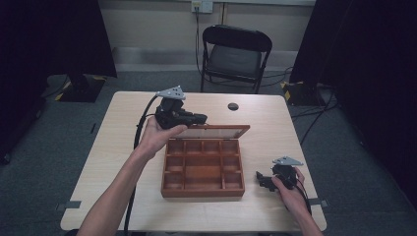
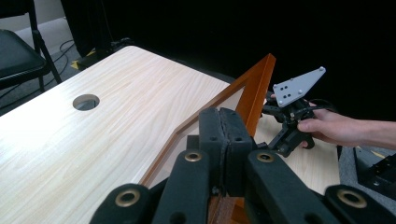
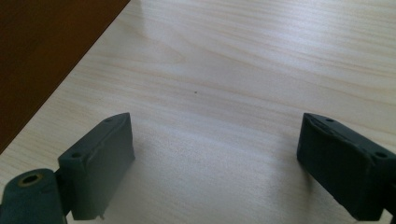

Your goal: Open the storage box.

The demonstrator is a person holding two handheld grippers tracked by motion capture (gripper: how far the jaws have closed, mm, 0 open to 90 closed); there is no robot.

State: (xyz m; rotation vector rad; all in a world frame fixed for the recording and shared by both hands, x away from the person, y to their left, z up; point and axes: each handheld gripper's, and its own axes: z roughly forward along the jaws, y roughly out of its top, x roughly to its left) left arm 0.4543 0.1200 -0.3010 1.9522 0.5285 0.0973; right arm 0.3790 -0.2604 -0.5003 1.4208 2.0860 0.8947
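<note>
Lid held up, box wide open on the table!

The left gripper (image 1: 194, 119) is seen at the far edge of the wooden box (image 1: 203, 169), its jaws pressed together on the raised lid (image 1: 216, 131), which is kept propped up behind the compartments. The box is set at the middle of the table (image 1: 123, 147). Off to the right of the box, the right gripper (image 1: 263, 179) is rested low on the tabletop, jaws spread wide with nothing between them.
</note>
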